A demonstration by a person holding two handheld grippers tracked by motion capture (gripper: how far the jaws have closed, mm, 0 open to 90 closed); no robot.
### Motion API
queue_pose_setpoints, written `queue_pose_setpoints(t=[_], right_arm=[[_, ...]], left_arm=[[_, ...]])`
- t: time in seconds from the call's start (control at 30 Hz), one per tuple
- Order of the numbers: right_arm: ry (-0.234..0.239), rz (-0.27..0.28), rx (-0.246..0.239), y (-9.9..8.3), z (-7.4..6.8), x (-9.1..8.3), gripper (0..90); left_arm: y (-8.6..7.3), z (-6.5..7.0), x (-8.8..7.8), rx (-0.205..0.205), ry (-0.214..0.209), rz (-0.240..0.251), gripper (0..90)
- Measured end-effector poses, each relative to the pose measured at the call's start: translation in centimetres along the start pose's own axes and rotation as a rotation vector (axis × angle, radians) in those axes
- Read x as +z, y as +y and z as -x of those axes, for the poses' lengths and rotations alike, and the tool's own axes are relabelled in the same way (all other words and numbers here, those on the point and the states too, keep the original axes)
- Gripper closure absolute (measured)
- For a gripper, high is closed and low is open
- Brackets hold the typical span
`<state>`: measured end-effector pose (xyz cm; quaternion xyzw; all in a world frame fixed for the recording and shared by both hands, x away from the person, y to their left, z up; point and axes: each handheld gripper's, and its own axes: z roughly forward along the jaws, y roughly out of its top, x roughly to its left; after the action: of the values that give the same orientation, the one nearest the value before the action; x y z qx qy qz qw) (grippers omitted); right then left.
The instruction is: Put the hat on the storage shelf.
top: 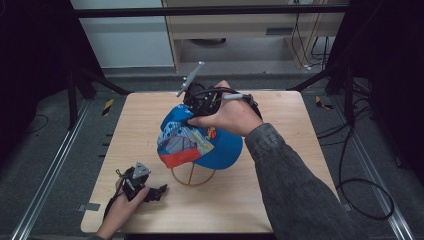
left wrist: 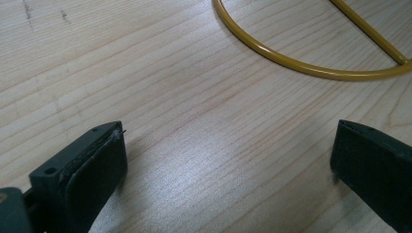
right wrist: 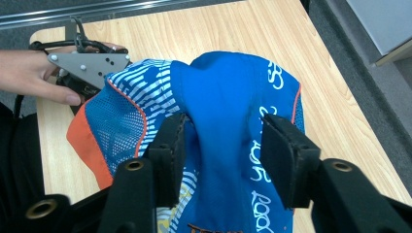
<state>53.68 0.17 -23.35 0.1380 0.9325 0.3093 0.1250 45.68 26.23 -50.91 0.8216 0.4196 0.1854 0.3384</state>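
Observation:
A blue cap point(top: 200, 145) with a striped mesh side and an orange brim edge sits on a yellow wire stand point(top: 192, 177) in the middle of the wooden table point(top: 225, 207). My right gripper point(top: 189, 116) is at the cap's far top, jaws down. In the right gripper view, the right gripper point(right wrist: 221, 141) has its pads apart, and a raised fold of the cap point(right wrist: 228, 97) stands loosely between them. My left gripper point(top: 159, 192) rests low at the table's front left, open with nothing between its pads. Ahead of the left gripper point(left wrist: 228, 160) lies bare wood and the stand's base ring point(left wrist: 291, 63).
The left gripper's grey plate point(right wrist: 90, 65) and the hand holding it show beyond the cap in the right gripper view. Metal rails run along the floor on both sides of the table, and cables lie on the floor at the right point(top: 360, 190).

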Motion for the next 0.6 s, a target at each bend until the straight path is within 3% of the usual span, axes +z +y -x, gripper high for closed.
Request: queue_pose_setpoints(t=[0.43,0.6], right_arm=[[0.001,0.015,0.007,-0.05,-0.23,-0.38,32.4],[-0.008,0.026,0.009,-0.08,-0.26,-0.49,21.8]], left_arm=[[0.0,0.0,0.0,-0.001,0.0,0.0,0.0],[0.0,0.0,0.0,0.0,0.0,0.0,0.0]])
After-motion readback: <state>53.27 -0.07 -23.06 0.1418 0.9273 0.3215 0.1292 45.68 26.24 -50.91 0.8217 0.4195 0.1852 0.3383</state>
